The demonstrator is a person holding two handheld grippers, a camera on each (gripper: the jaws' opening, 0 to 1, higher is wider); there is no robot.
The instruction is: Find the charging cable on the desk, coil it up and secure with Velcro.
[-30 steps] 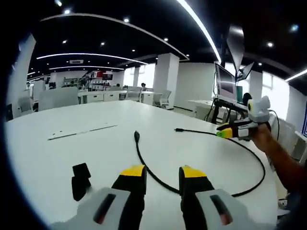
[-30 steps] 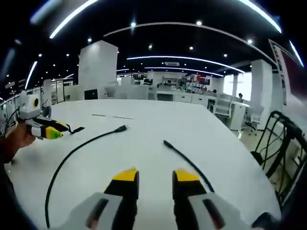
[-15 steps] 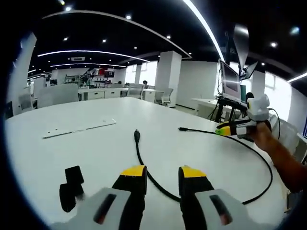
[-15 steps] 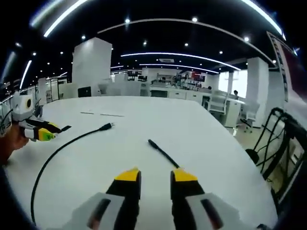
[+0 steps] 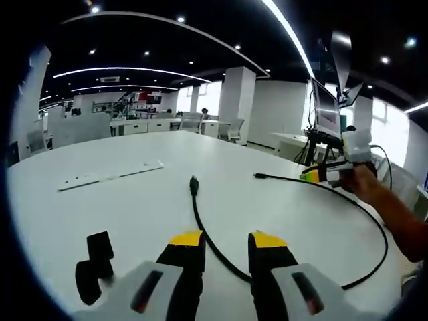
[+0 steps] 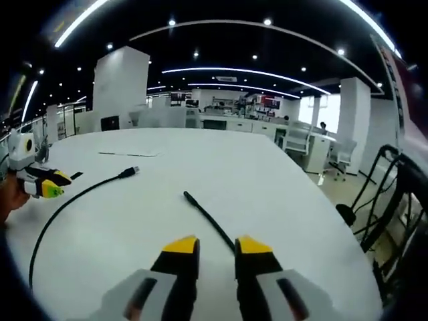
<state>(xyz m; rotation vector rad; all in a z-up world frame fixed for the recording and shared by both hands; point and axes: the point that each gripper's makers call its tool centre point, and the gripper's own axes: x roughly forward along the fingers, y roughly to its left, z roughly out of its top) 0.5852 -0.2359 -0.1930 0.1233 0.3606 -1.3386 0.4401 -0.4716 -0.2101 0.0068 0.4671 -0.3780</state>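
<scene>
While both claws hover low over the white worktop (image 5: pixel 281 214), a black charging cable (image 5: pixel 200 224) lies loose and uncoiled on it in a wide arc. In the left gripper view, left claw (image 5: pixel 225 242) has its yellow-tipped jaws apart with nothing between them; the cable runs from its plug end (image 5: pixel 193 184) down toward the gap between the jaws, passes behind the right-hand jaw, sweeps out right and curves back to the other plug end (image 5: pixel 259 175). Right claw (image 5: pixel 312 174) shows at right, held in a person's hand (image 5: pixel 361 184), near that second plug; cannot tell whether it touches the cable. A black Velcro strap (image 5: pixel 93 257) lies at lower left, just beside the left claw. A flat white strip (image 5: pixel 110 174) sits farther back on the worktop.

In the right gripper view, right claw (image 6: pixel 216 244) is open too, jaws parted and empty, one cable end (image 6: pixel 188 196) angling toward them. Left claw (image 6: pixel 41 182) is at left edge, the other plug (image 6: pixel 130 172) pointing away from it. A black wire rack (image 6: pixel 388 200) stands beyond the worktop at right.
</scene>
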